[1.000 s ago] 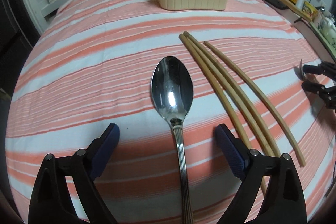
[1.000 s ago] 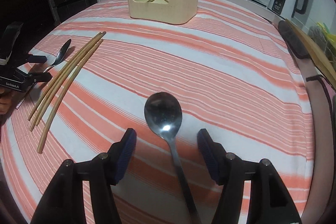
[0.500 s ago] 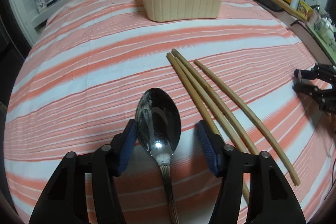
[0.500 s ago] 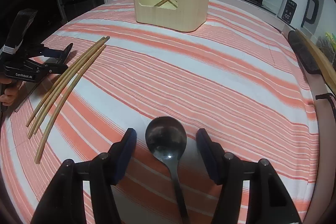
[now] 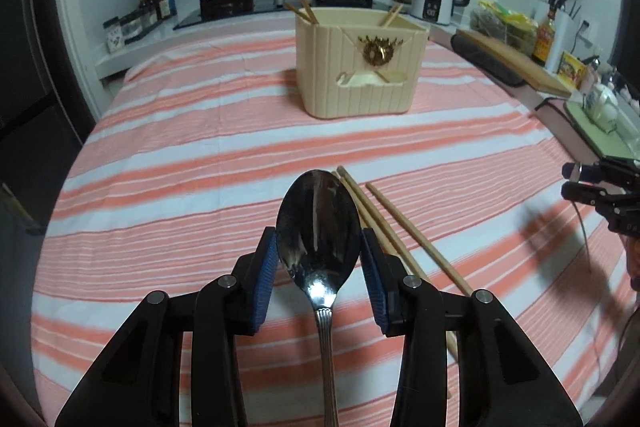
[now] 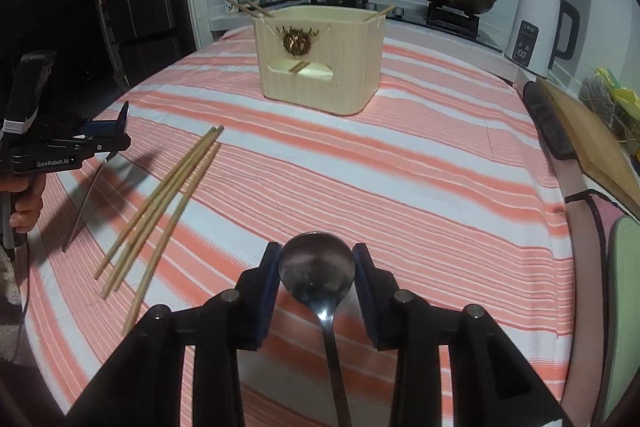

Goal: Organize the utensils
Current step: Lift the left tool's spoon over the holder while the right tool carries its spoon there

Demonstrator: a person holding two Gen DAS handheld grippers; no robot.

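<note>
Your left claw [image 5: 319,254] is clamped on a steel spoon [image 5: 318,227]; your right claw [image 6: 316,281] grips a darker spoon [image 6: 317,269], both lifted above the striped bench [image 6: 420,187] before the cream holder [image 6: 320,59].

"genrobot.ai" in white on the left gripper [image 6: 108,141] body, digits on the kettle [image 6: 538,27] display unreadable

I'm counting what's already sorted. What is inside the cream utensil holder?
Chopstick ends stick up at the left rim of the utensil holder, one more at the right. A front cutout shows chopstick shafts crossing. The walls hide anything else inside.
</note>
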